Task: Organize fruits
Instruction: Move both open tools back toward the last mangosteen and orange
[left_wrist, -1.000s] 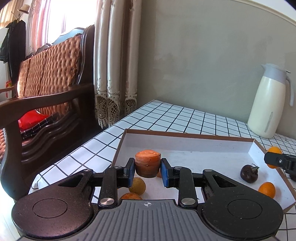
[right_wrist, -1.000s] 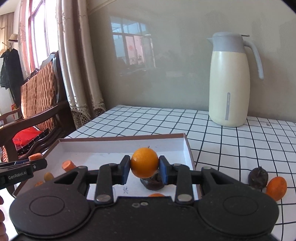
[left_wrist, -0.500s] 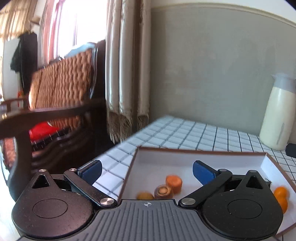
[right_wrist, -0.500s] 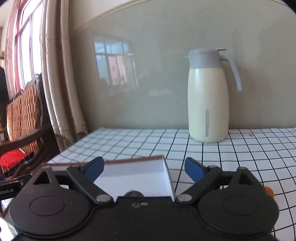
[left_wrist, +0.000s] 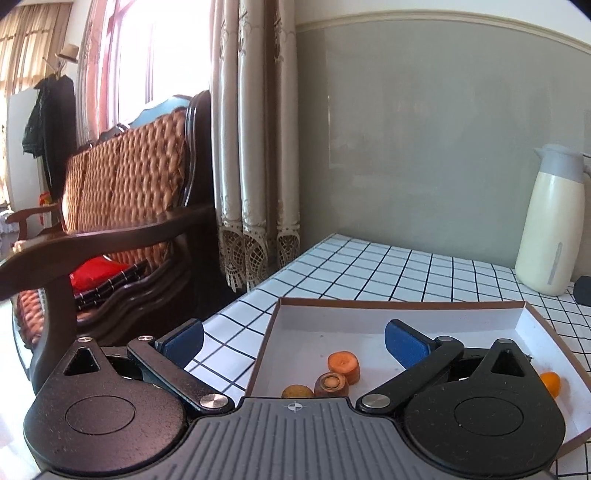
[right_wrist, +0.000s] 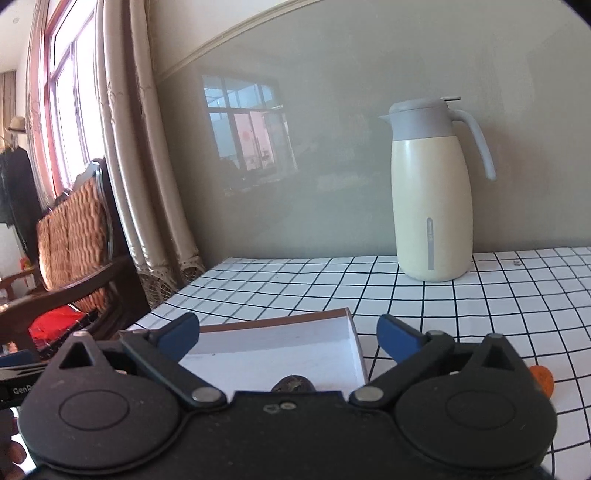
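Cardboard makes up the shallow box (left_wrist: 406, 305), brown along its rim and matte white inside, sitting on a glossy white tablecloth (left_wrist: 354, 266) ruled in thin black squares. Inside it lie a carrot chunk (left_wrist: 344, 365) with a flat orange cut face, a browner round stub (left_wrist: 331, 384) touching it, a dull yellow fruit (left_wrist: 297, 391) just beside that, and a smooth orange (left_wrist: 551, 383) near the right wall. The left gripper (left_wrist: 293, 341) has its jaws spread wide with nothing between them, their blue pads rubbery against the black plastic links. The right gripper (right_wrist: 288, 334) has just been opening and stands spread and empty too; a wrinkled dark fruit (right_wrist: 291, 384) peeks over its ribbed body inside the box, and another orange (right_wrist: 542, 380) lies on the cloth outside. A cream jug (right_wrist: 432, 206) with a grey lid and handle stands upright by the wall. Letters "GenR" show at the left edge of the right wrist view.
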